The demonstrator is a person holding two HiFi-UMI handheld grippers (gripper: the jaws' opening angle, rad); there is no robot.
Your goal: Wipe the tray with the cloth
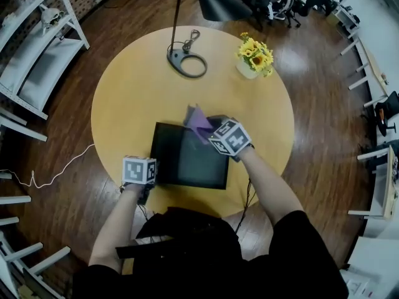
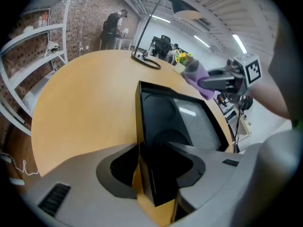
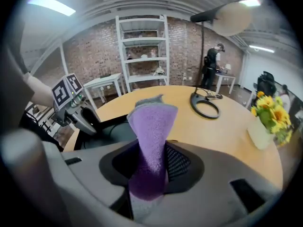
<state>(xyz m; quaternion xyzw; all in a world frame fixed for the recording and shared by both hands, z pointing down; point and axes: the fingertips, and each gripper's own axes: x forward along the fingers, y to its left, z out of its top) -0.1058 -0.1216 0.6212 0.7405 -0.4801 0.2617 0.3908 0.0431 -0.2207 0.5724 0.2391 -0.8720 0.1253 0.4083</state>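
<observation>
Right gripper (image 3: pixel 147 161), jaws pinched shut on a purple cloth (image 3: pixel 150 126) that stands up out of them, is held over the black tray (image 1: pixel 187 161) at its 1 o'clock corner. Left gripper (image 2: pixel 154 174) clamps the tray's rim at the 8 o'clock corner, on the round table (image 1: pixel 124 104). To wipe well, it is probably best to lower the cloth flat onto the tray floor and sweep overlapping strokes toward 6 o'clock. A firm left clamp should stop the tray sliding.
</observation>
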